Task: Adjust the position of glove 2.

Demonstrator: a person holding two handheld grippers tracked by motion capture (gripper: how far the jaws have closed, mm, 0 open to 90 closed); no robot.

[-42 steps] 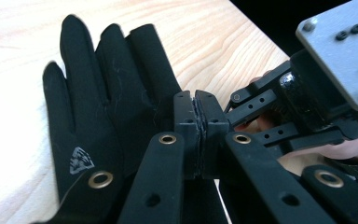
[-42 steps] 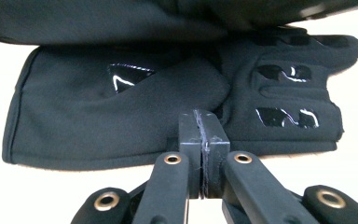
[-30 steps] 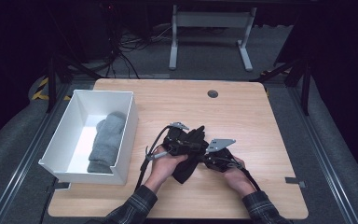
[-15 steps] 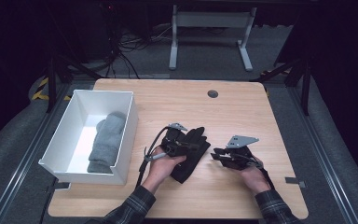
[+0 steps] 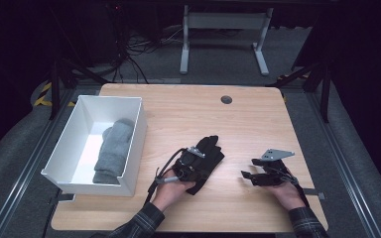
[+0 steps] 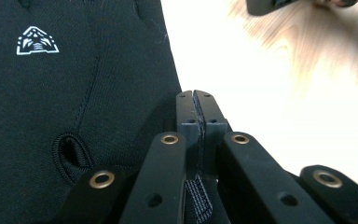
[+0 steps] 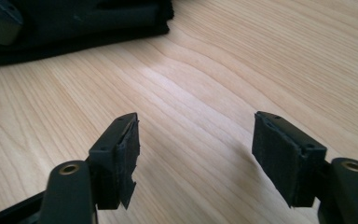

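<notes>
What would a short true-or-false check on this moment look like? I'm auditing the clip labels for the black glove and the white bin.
1. The left tongs are shut on the black fabric glove. True.
2. The right tongs grip the glove. False: their jaws, which have just been opening, stand apart over bare wood with nothing between them.
3. A grey rolled cloth lies inside the white rectangular plastic bin. True.
4. The bin stands on the right side of the light wooden table. False: in the high view it stands at the left edge.
5. The glove lies in the bin. False: it lies on the table, beside the bin.
</notes>
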